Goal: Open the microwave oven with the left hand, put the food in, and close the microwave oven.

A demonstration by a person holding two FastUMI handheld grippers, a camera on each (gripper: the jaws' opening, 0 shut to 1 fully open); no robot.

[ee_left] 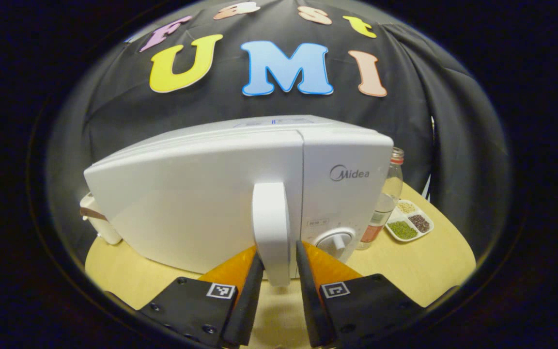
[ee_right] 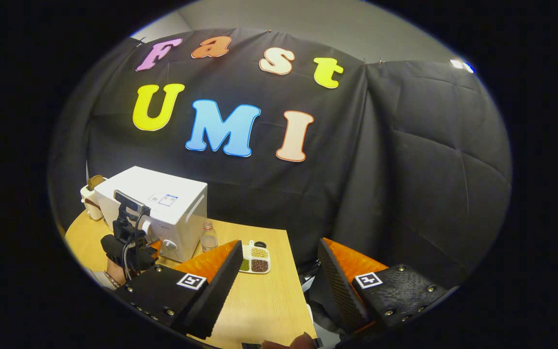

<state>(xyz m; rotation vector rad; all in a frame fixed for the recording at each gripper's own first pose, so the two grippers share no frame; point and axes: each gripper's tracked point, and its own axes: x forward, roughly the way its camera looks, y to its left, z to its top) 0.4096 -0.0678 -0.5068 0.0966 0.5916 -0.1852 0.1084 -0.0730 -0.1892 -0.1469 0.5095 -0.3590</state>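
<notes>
The white microwave (ee_left: 187, 194) stands on the wooden table, and its door looks closed. Its upright white door handle (ee_left: 270, 213) sits between the fingers of my left gripper (ee_left: 279, 252), which is shut on it. In the right gripper view the microwave (ee_right: 162, 203) is far off to the left, with the left gripper (ee_right: 129, 242) and the hand holding it in front of the door. My right gripper (ee_right: 279, 242) hangs open and empty above the table's near right edge. A white divided dish of grains (ee_left: 410, 220) (ee_right: 255, 259) lies to the right of the microwave.
A clear bottle (ee_left: 385, 198) (ee_right: 208, 237) stands between the microwave and the dish. A small white container (ee_left: 97, 223) (ee_right: 91, 194) sits behind the microwave's left side. Bare wooden table (ee_left: 419, 266) (ee_right: 264, 300) stretches in front of the dish.
</notes>
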